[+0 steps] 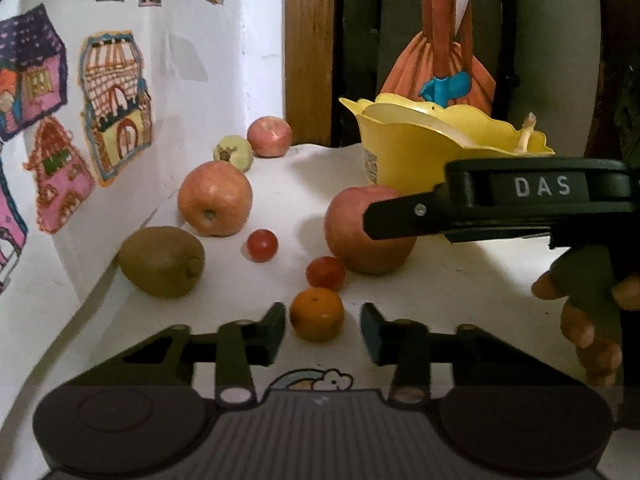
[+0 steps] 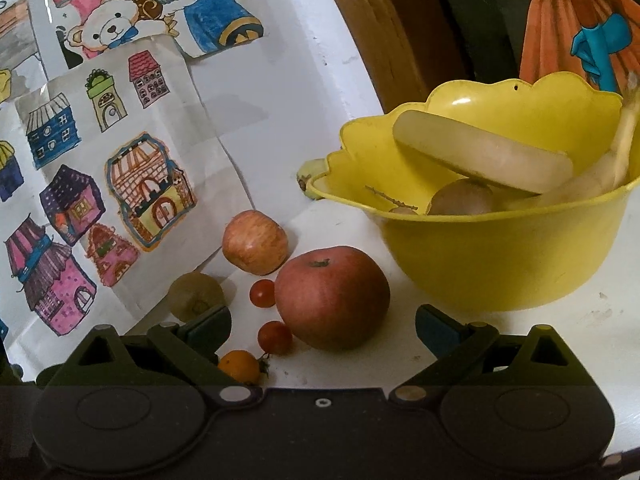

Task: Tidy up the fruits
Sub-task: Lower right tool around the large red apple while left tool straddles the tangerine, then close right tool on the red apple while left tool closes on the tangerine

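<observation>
1. White tabletop (image 1: 460,280) fills both views, backed by a wall papered with children's drawings of houses (image 2: 148,188), and fruit is scattered all over it.
2. Left gripper (image 1: 323,330) sits low, its fingers spread moderately with a small orange (image 1: 316,314) right between the tips; whether the pads touch it, I cannot tell.
3. Two cherry tomatoes (image 1: 325,273) lie just beyond the orange, and a kiwi (image 1: 162,262) rests off to the left near the wall.
4. Big red apple (image 2: 332,298) stands in the middle, just beside the yellow bowl (image 2: 500,264). In the left wrist view the right gripper's arm crosses in front of it and hides part of its side.
5. Right gripper (image 2: 323,326) hangs above that apple with its fingers spread wide and nothing between the pads.
6. A second apple (image 2: 255,242) sits behind the big one, a third apple (image 1: 269,136) waits far back by the wooden frame, and a greenish fruit (image 1: 235,153) beside it is too small to name.
7. Inside the bowl there is a pale oblong piece, a brownish round fruit half buried beneath it, and a thin twig; the bowl's right edge is cut off in the right wrist view.
8. A hand (image 1: 580,316) grips the right tool at the frame's edge, partly out of shot.
</observation>
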{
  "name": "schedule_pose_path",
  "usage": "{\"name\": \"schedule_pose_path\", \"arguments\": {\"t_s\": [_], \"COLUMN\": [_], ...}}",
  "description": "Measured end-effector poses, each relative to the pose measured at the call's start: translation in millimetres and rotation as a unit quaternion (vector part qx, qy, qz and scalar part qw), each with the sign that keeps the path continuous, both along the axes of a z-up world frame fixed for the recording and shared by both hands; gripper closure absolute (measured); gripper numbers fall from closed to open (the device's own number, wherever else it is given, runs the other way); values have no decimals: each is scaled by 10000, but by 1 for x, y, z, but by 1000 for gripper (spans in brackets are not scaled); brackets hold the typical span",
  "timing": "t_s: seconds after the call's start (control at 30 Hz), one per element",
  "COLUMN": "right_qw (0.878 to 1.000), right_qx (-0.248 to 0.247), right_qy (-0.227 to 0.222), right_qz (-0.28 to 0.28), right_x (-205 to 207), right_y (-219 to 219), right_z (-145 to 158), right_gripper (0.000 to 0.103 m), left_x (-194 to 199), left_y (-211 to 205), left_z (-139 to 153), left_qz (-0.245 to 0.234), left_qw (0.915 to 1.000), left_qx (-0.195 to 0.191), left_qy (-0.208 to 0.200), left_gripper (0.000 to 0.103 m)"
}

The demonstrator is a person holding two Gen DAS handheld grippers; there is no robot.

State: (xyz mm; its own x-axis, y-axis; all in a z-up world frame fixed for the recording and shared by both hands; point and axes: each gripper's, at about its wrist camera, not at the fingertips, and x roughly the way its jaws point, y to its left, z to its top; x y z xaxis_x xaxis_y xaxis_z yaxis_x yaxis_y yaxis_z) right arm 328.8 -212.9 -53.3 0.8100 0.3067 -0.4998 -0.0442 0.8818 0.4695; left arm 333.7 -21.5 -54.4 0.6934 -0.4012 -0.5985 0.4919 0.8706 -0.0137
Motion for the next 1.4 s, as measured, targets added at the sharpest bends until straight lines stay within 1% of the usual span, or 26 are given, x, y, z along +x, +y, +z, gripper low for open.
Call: {"name": "schedule_pose_path", "arguments": {"t_s": [0.1, 0.2, 0.43, 0.53, 0.77, 0.9, 0.97, 1.07, 1.17, 1.4], "right_qw": [10000, 10000, 9996, 9989, 9948, 9926, 9918, 9907, 9905, 9910], "right_qx": [2, -12, 56, 27, -210, -336, -425, -533, -555, -644], "right_qy": [4, 22, 141, 208, 354, 313, 317, 282, 253, 248], "right_qz": [-10, -37, -255, -424, -929, -1128, -1162, -1216, -1229, -1147], "right_x": [1, 2, 5, 9, 20, 27, 29, 33, 36, 29], "right_y": [1, 2, 8, 14, 29, 37, 42, 46, 45, 43], "right_z": [0, 1, -2, -5, -11, -12, -11, -12, -12, -12], "right_gripper": [4, 4, 4, 7, 18, 18, 20, 21, 26, 27], "left_x": [1, 3, 0, -4, -16, -17, -19, -20, -21, -27], "left_y": [-4, -1, 6, 12, 31, 36, 38, 38, 37, 36], "left_z": [-2, -2, -2, 0, 3, 4, 5, 5, 5, 9], "left_qz": [72, 109, 419, 551, 754, 809, 824, 832, 822, 831], "left_qw": [9999, 9999, 9990, 9982, 9967, 9961, 9959, 9957, 9958, 9957], "left_qx": [137, 70, -17, -59, -134, -192, -235, -279, -285, -305], "left_qy": [41, 103, 172, 247, 281, 284, 285, 286, 291, 270], "left_gripper": [68, 70, 71, 71, 71, 71, 70, 70, 70, 70]}}
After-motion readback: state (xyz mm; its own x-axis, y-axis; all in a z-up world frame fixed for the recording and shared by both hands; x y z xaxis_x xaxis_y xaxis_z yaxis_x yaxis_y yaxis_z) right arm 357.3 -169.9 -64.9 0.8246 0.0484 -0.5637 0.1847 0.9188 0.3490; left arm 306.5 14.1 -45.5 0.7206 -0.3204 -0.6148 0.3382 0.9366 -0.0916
